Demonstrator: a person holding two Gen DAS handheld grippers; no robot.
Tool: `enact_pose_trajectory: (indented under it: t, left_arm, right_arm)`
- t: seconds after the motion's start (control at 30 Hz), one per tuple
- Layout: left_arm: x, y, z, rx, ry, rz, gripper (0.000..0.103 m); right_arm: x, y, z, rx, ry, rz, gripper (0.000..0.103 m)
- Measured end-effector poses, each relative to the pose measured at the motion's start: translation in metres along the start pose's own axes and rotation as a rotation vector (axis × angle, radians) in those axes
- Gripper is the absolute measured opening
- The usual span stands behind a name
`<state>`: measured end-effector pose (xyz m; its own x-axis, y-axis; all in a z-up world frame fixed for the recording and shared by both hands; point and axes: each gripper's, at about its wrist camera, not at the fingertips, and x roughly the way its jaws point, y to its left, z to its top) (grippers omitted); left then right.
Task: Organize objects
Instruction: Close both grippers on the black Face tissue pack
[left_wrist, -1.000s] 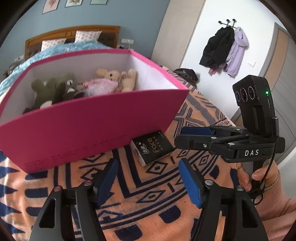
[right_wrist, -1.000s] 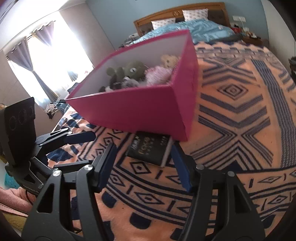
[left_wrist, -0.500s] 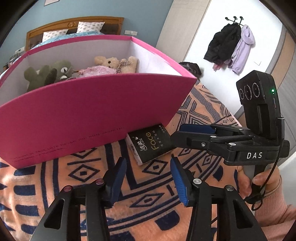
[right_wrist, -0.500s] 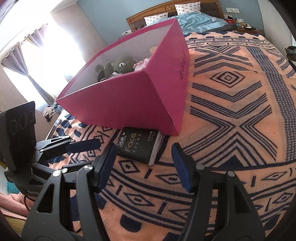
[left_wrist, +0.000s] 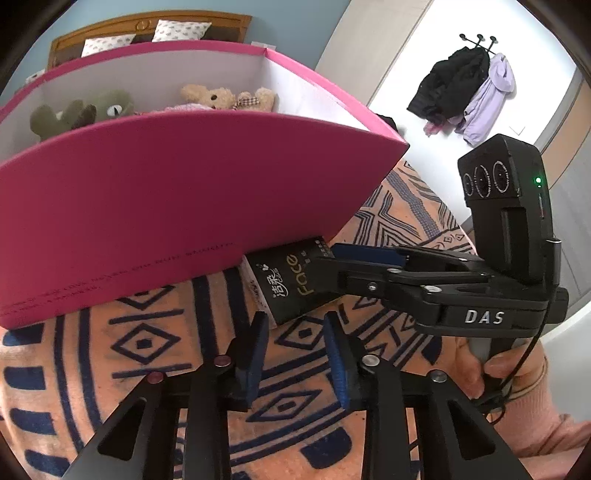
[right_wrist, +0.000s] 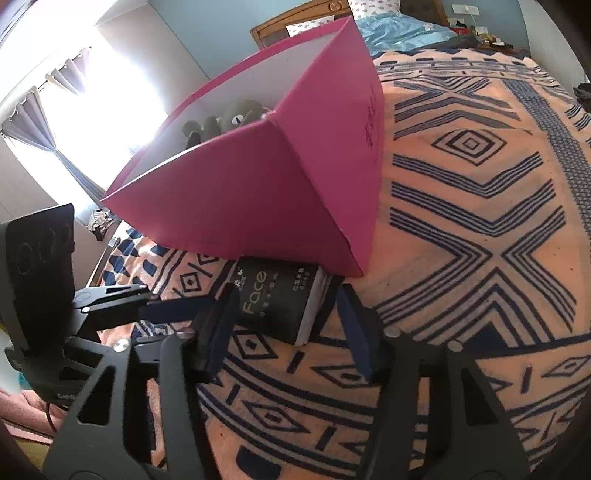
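A black tissue pack marked "Face" (left_wrist: 286, 286) lies on the patterned bedspread against the foot of a pink box (left_wrist: 177, 199). It also shows in the right wrist view (right_wrist: 275, 302). My right gripper (right_wrist: 286, 317) is open, its fingers on either side of the pack's near end. My left gripper (left_wrist: 295, 332) is open and empty, just short of the pack. The pink box (right_wrist: 266, 177) holds a green plush toy (left_wrist: 81, 110) and a tan teddy bear (left_wrist: 221, 98).
The orange and navy bedspread (right_wrist: 480, 221) stretches to the right of the box. A wooden headboard with pillows (left_wrist: 147, 29) stands behind it. Coats hang on a wall rack (left_wrist: 465, 92). A bright curtained window (right_wrist: 74, 110) is on the left.
Both grippers have moved in toward the tissue pack. The right gripper's fingers now flank it. The left gripper's fingers have narrowed somewhat.
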<state>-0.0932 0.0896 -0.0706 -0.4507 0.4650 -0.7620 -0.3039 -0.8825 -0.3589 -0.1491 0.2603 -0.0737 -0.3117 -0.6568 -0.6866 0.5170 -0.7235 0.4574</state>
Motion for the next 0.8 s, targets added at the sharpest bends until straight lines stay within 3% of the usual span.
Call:
enact_pose_trajectory:
  t: [0.33, 0.8]
  left_arm:
    - [0.001, 0.009, 0.002, -0.037, -0.007, 0.008, 0.030]
    - [0.002, 0.008, 0.003, -0.035, 0.025, -0.017, 0.030]
  right_arm:
    - [0.006, 0.000, -0.003, -0.006, 0.021, 0.016, 0.039]
    - [0.001, 0.004, -0.009, -0.006, 0.018, 0.021, 0.038]
